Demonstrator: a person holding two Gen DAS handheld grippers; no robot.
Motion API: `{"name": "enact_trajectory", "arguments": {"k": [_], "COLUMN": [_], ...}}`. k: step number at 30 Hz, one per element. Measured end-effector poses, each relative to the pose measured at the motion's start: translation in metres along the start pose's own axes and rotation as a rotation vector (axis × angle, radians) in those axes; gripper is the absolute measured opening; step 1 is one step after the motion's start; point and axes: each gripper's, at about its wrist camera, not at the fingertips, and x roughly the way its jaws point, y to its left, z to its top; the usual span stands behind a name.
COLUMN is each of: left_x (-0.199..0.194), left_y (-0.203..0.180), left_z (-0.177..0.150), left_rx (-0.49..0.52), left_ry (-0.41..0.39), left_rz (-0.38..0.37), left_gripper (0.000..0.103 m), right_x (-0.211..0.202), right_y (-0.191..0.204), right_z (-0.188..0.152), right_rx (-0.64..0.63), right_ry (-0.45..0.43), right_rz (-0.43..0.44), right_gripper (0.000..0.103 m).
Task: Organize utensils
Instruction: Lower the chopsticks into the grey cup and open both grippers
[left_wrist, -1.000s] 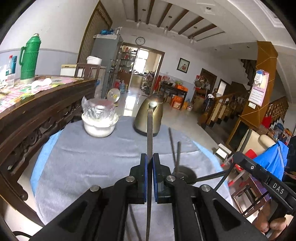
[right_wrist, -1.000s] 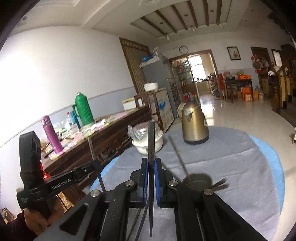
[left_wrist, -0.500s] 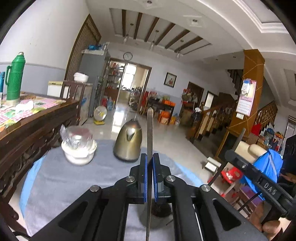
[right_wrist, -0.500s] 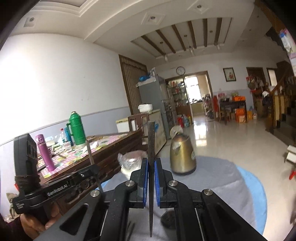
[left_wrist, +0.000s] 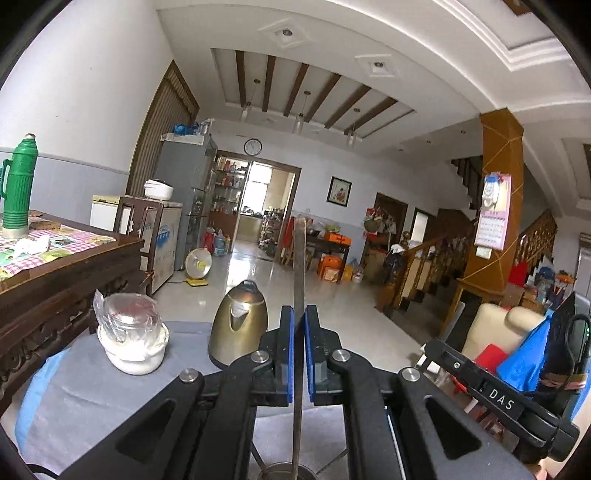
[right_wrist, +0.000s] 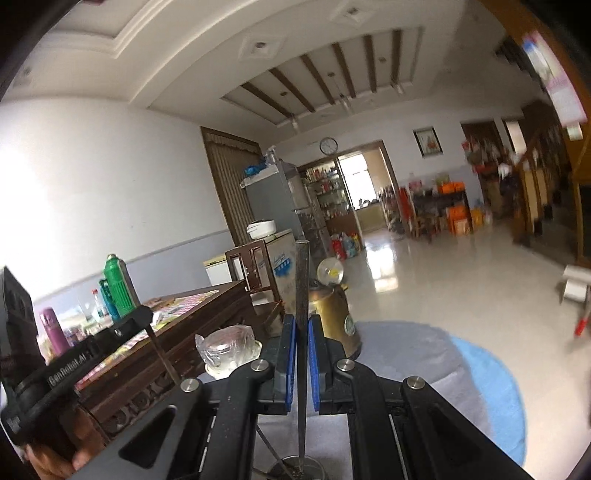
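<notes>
My left gripper is shut on a thin flat metal utensil that stands upright between its blue pads. The utensil's lower end hangs over a round metal holder at the bottom edge of the left wrist view. My right gripper is shut on a darker, slim utensil, also upright, its lower tip at the mouth of the perforated holder. Both grippers hover side by side above the grey cloth on the table. Most of the holder is hidden behind the gripper bodies.
A brass kettle and a white bowl with a plastic-wrapped lid stand at the far side of the table. A dark wooden sideboard with a green flask runs along the left. A chair with blue cloth is to the right.
Both grippers have risen and tipped upward with their utensils. The holder has slid from the middle of the views down to the bottom edge.
</notes>
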Motion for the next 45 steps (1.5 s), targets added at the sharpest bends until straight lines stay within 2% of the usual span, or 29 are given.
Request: {"name": "enact_trajectory", "arguments": {"k": [10,20,27,40,45], "left_x": [0.038,0.041,0.042,0.037,0.036], "left_y": [-0.005,-0.025,-0.030,-0.030,-0.030], "left_z": [-0.044,-0.070,-0.090,-0.103,-0.103], "left_rx": [0.027,0.114,0.139,0.160,0.164], "left_ry": [0.066,0.078,0.120,0.144,0.147], "left_rz": [0.063,0.066,0.062,0.074,0.081], "left_gripper": [0.006,0.006,0.006,0.006,0.006], "right_x": [0.023,0.035,0.036,0.038,0.046], "right_y": [-0.022,-0.028,-0.032,-0.032,-0.033], "right_z": [-0.033,-0.057,-0.069,-0.065,-0.073], "right_rx": [0.030,0.016,0.016,0.039,0.033], "right_ry": [0.053,0.109,0.130,0.071,0.113], "right_rz": [0.042,0.064,0.077,0.057,0.066], "right_gripper": [0.007,0.007,0.007,0.007,0.007]}}
